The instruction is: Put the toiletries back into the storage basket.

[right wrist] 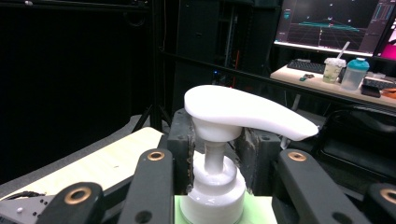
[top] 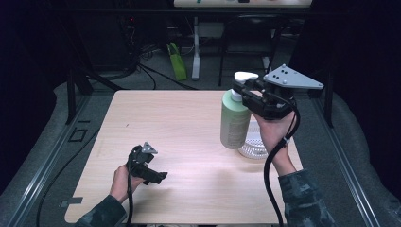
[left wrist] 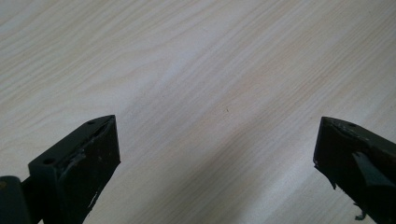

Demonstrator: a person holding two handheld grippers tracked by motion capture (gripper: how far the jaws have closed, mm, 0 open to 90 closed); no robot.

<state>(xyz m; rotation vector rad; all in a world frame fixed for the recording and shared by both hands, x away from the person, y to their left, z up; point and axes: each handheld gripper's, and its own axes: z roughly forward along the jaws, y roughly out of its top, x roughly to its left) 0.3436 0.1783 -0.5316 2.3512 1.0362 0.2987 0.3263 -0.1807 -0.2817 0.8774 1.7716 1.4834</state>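
Observation:
A pale green pump bottle [top: 234,120] with a white pump head [top: 245,77] hangs above the right side of the wooden table [top: 179,132]. My right gripper [top: 249,92] is shut on the bottle's neck just under the pump; in the right gripper view the white pump head [right wrist: 243,112] and collar [right wrist: 214,186] sit between the jaws, whose pads [right wrist: 184,149] press on both sides. My left gripper [top: 158,177] rests low over the table near its front left, jaws wide open with only bare wood [left wrist: 215,93] between them.
A clear ribbed glass dish [top: 254,144] stands on the table right behind the bottle, under my right hand. Beyond the table's far edge are a green bag [top: 177,61], table legs and cables on the floor. A desk with monitors and cups [right wrist: 343,70] lies farther off.

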